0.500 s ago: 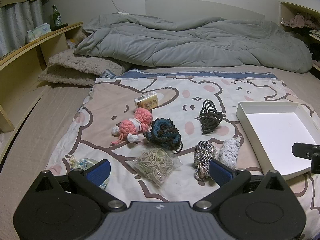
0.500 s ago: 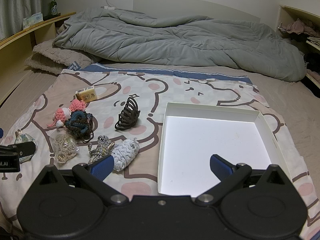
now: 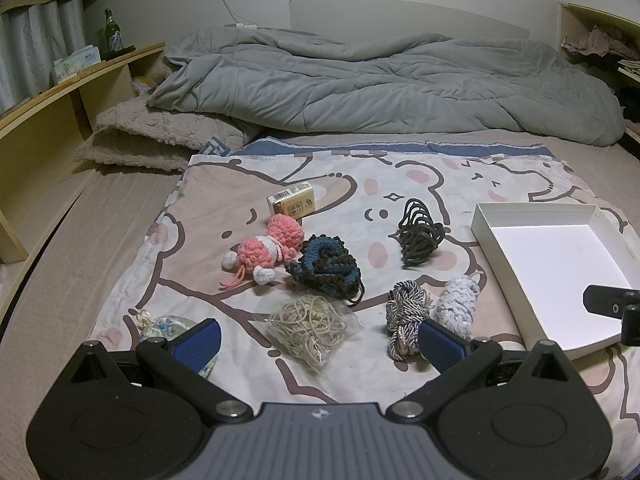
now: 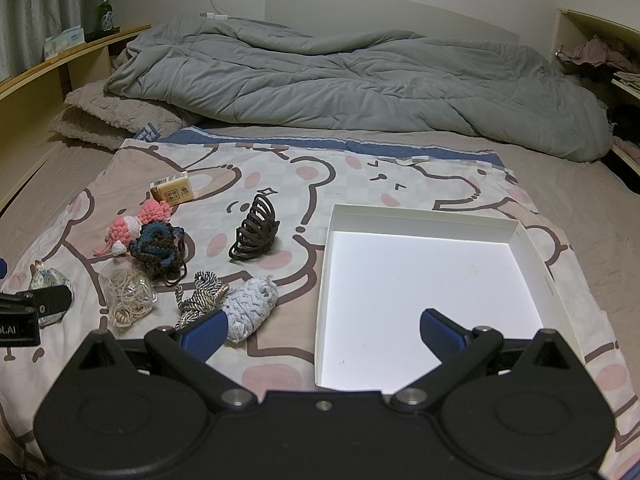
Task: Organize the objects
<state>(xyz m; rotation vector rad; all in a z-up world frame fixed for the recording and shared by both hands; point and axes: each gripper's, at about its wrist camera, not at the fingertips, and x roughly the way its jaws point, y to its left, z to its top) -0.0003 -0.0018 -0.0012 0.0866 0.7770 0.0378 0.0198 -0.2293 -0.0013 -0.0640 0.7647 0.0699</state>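
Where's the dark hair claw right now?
In the left wrist view the dark hair claw stands right of centre on the bear blanket, between the blue-brown scrunchie and the white box.

I am in a home bedroom. A bed [image 3: 120, 208] fills the view, with a rumpled grey duvet [image 3: 380, 84] heaped by the headboard [image 3: 400, 14], fuzzy beige pillows [image 3: 160, 140] and a cartoon-bear sheet [image 3: 400, 184]. Wooden shelves [image 3: 60, 92] run alongside (a green bottle [image 3: 112, 38] and tissue pack [image 3: 76, 62] sit there), by grey curtains [image 3: 36, 48].
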